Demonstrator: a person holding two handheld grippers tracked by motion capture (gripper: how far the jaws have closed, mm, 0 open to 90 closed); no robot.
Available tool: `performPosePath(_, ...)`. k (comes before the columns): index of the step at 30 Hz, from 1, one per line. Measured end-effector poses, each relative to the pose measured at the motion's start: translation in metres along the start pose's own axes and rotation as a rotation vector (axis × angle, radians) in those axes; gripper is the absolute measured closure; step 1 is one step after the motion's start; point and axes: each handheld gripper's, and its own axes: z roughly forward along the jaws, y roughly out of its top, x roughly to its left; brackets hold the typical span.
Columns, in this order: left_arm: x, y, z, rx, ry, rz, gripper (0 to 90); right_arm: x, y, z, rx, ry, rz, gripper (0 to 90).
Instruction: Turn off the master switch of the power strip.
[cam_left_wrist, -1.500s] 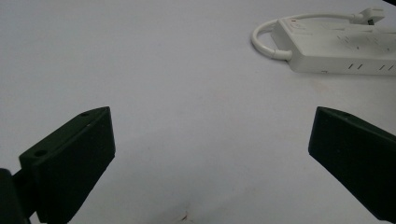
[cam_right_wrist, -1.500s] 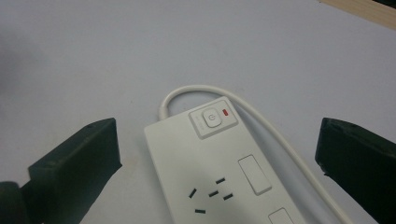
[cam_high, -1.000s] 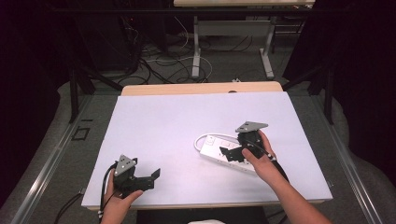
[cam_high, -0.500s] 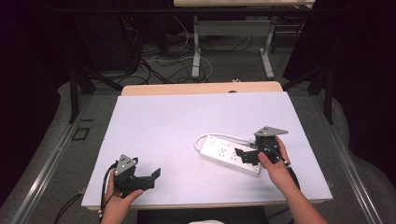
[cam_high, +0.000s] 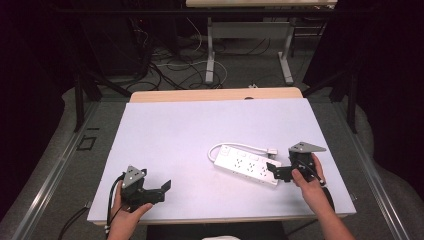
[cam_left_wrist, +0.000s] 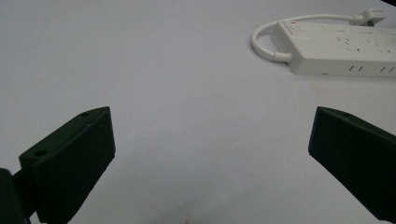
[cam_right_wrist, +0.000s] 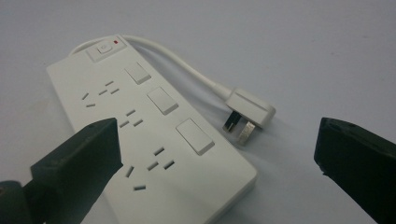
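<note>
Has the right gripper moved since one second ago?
Yes. In the high view the right gripper has drawn back toward the table's right edge; it was over the power strip, and now hovers at its right end, jaws open.

1 overhead forward-down view, 2 close tool views, shared power strip (cam_high: 246, 165)

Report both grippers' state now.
Left gripper: open, holding nothing.
Right gripper: open, empty, jaws beside the power strip.
</note>
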Motion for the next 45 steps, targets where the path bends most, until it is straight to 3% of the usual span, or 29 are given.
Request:
performPosePath(11, 0.0, 0.0, 0.0, 0.0, 0.0, 0.001, 0.6, -0.006, -0.018, -0.01, 0.008, -0.014, 0.013, 0.1)
performPosePath(27, 0.0, 0.0, -0.001, 0.007, 0.001, 0.008, 0.6, -0.008, -0.04, -0.019, -0.004, 0.007, -0.019, 0.1)
performPosePath(45, 0.0, 0.0, 0.001, 0.01, -0.005, 0.006, 0.6, -0.013, -0.056, -0.022, -0.006, 0.018, 0.04, 0.1)
